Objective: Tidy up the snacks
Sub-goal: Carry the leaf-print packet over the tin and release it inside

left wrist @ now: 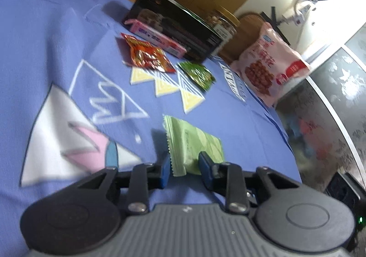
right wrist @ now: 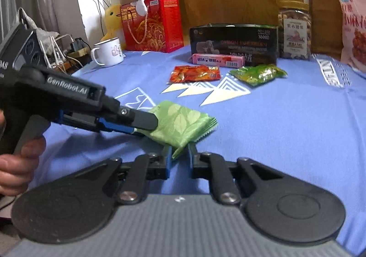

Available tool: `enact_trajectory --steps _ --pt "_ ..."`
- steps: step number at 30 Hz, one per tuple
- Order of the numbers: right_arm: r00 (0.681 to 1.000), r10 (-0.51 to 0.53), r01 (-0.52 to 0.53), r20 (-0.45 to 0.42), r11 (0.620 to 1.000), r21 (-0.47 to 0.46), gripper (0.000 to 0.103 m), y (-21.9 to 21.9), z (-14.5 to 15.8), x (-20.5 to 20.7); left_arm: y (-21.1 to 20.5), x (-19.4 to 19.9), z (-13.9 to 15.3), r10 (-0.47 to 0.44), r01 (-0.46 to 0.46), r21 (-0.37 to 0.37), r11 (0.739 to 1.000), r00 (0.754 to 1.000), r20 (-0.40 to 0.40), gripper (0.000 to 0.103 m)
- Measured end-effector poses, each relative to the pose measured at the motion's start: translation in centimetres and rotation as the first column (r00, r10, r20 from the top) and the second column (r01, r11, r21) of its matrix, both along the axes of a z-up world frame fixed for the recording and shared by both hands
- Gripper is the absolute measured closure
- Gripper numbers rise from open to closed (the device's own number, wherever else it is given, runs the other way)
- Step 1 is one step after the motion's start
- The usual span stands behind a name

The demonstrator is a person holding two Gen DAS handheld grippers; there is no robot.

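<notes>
While both my grippers, left (left wrist: 184, 169) and right (right wrist: 179, 154), clamp green packet (right wrist: 180, 123) near bed's (right wrist: 274, 133) front edge, pickup in hand; next lift together toward snack row.

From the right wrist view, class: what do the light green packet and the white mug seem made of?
Light green packet: thin matte plastic film, probably; its serrated sealed edge and soft creasing suggest so.
White mug: enamelled metal, possibly; a glossy white body with a thin dark rim.
</notes>
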State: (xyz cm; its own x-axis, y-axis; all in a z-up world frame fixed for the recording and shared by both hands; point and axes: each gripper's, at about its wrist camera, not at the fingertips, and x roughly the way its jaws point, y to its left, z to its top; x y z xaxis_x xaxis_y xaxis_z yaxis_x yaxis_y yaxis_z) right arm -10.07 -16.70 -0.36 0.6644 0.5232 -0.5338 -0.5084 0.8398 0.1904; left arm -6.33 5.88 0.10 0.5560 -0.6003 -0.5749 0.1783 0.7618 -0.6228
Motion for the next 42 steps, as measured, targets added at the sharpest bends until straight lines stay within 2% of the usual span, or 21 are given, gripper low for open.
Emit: enact_trajectory --steps 5,8,12,18,23,26,32,35,42 --pt "0.999 0.048 -0.048 -0.002 0.999 0.026 0.087 -1.2 -0.2 -3.4 0.3 -3.5 -0.5 -0.058 0.058 -0.028 0.998 0.998 0.008 0.076" --pt "0.998 0.059 -0.056 -0.038 0.995 0.077 0.088 -2.0 -0.5 -4.6 0.4 -5.1 -1.0 -0.089 0.090 -0.058 0.994 0.996 0.015 0.076" --pt "0.997 0.062 -0.057 -0.054 0.994 0.096 0.089 -1.9 -0.5 -4.1 0.2 -4.5 -0.8 -0.100 0.101 -0.051 0.994 0.995 0.022 0.075" --pt "0.997 0.032 -0.026 -0.076 0.996 0.089 0.089 -1.4 0.1 -0.8 0.4 -0.3 -0.5 -0.095 0.095 -0.057 0.994 0.995 0.013 0.075" --pt "0.996 -0.016 0.020 -0.090 0.999 0.040 0.089 -0.6 0.4 2.9 0.2 4.1 -0.7 -0.074 0.073 -0.069 0.995 0.997 -0.011 0.075" --pt "0.993 -0.036 0.042 -0.112 0.998 0.054 0.089 -0.7 0.7 5.6 -0.3 6.0 0.3 -0.062 0.062 -0.036 0.997 0.998 0.012 0.075" --pt "0.999 -0.034 0.035 -0.011 0.998 0.054 0.089 -0.5 3.4 8.9 -0.2 9.9 4.1 -0.045 0.049 -0.035 0.998 0.993 0.112 0.075" --pt "0.997 -0.045 0.042 0.058 0.998 0.045 0.089 -0.3 5.1 11.3 -0.5 12.9 6.1 -0.033 0.036 -0.013 0.999 0.984 0.174 0.075" --pt "0.988 -0.093 0.088 0.124 0.995 0.041 0.089 0.2 6.9 19.3 -1.5 21.1 8.1 0.004 -0.009 0.019 1.000 0.973 0.233 0.075"
